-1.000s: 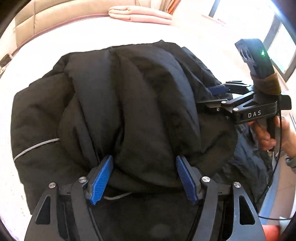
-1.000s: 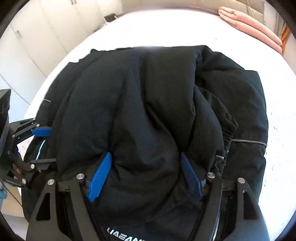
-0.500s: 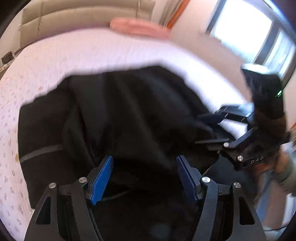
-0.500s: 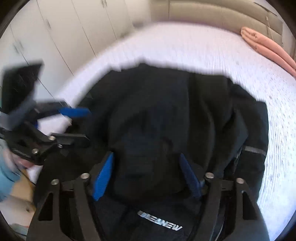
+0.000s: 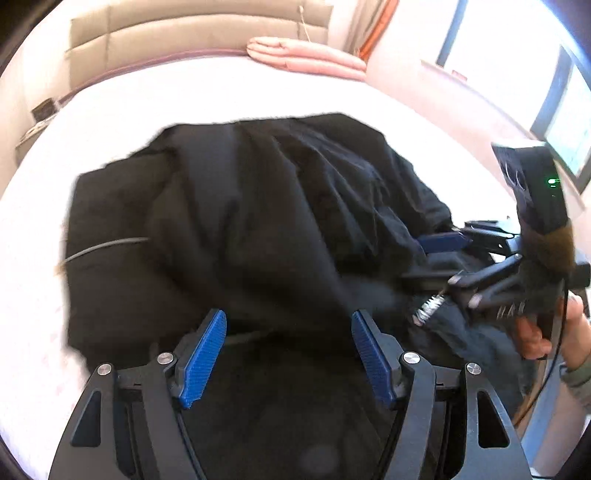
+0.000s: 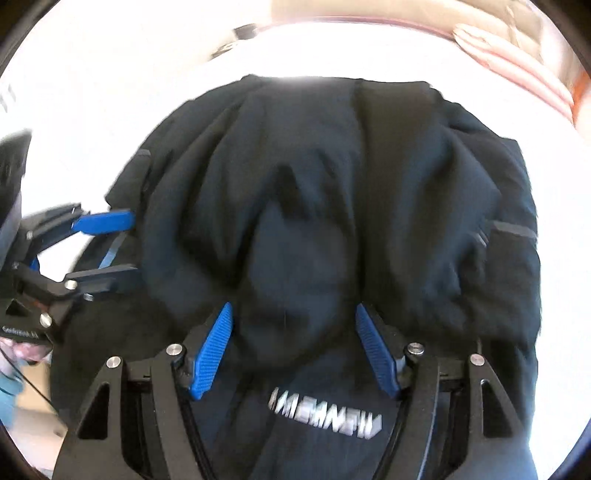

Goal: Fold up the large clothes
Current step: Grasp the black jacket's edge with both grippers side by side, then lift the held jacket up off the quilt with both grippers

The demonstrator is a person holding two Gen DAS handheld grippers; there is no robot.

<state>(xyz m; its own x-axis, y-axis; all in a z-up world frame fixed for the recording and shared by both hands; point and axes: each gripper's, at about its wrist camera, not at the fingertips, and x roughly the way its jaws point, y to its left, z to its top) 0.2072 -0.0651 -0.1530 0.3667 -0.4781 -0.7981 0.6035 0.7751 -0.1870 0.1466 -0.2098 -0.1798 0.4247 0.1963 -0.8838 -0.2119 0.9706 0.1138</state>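
Two grippers: both set at the near edge of the bed (image 5: 155, 96), jaws spread wide, nothing pinched
Left gripper (image 5: 288, 354): blue pads apart, black fabric bulging between them, not clamped
Right gripper (image 6: 293, 350): fingers parted the same way over a fold, above blurred white lettering (image 6: 325, 417)
Black jacket (image 5: 258, 221): bunched and part-folded on the white bed, reaching from its near edge toward the middle, grey stripe (image 5: 107, 245) on its left side
Pink bedding (image 5: 306, 59): folded at the far edge, by the beige headboard (image 5: 184, 33), well apart from the jacket
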